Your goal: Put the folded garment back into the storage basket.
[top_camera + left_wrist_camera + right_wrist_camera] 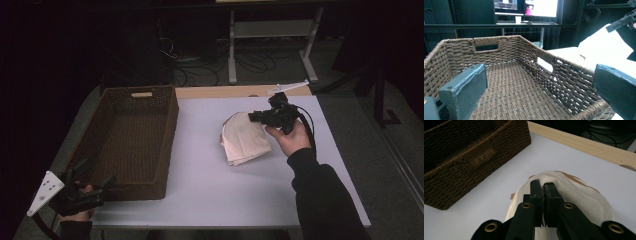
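Right jaws pinch one folded cloth; left jaws wait open at one basket.

High view: right gripper (260,117) grips the cream cloth (245,138) on the desk (200,170), likely to carry it to the wicker basket (127,140). Left gripper view: the left gripper (536,87) stands agape, basket between and ahead. Right gripper view: jaws closed on the cloth's raised fold (564,182).

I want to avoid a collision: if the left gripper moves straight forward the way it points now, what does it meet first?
Probably the woven basket. The left gripper, jaws open, looks over the near rim into it, so it would likely meet the basket floor or far wall; depth is unclear.
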`<state>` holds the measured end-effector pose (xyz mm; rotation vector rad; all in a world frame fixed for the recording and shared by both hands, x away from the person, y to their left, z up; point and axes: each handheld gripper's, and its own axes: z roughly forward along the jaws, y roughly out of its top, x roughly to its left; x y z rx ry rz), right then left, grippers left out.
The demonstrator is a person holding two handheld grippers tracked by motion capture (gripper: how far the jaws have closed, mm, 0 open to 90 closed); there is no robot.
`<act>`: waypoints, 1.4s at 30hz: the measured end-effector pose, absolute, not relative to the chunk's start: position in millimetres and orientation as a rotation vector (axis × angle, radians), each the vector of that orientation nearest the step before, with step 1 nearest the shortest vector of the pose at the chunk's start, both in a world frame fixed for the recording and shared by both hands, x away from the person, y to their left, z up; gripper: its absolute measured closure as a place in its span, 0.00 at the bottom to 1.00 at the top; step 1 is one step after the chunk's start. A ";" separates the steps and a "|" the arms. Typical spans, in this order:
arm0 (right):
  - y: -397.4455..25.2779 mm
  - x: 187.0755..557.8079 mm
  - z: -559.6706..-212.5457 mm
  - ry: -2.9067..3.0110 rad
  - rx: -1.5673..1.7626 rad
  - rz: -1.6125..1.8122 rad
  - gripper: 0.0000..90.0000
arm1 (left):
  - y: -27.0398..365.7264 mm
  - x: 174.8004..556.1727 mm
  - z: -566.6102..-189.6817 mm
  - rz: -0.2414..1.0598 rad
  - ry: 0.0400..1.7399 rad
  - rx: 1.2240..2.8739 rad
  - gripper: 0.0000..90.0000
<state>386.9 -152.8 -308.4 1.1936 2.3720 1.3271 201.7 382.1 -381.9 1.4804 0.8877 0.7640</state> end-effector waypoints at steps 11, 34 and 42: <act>-144.0 388.4 -291.1 2.367 1.155 1.347 0.95 | 382.5 201.6 -381.9 0.764 0.887 1.480 0.00; -119.2 391.9 -255.5 2.358 1.048 1.386 0.95 | 382.7 201.4 -381.8 0.764 0.887 1.481 0.00; -111.9 391.6 -246.4 2.361 1.013 1.394 0.95 | 382.8 201.4 -381.8 0.764 0.887 1.480 0.00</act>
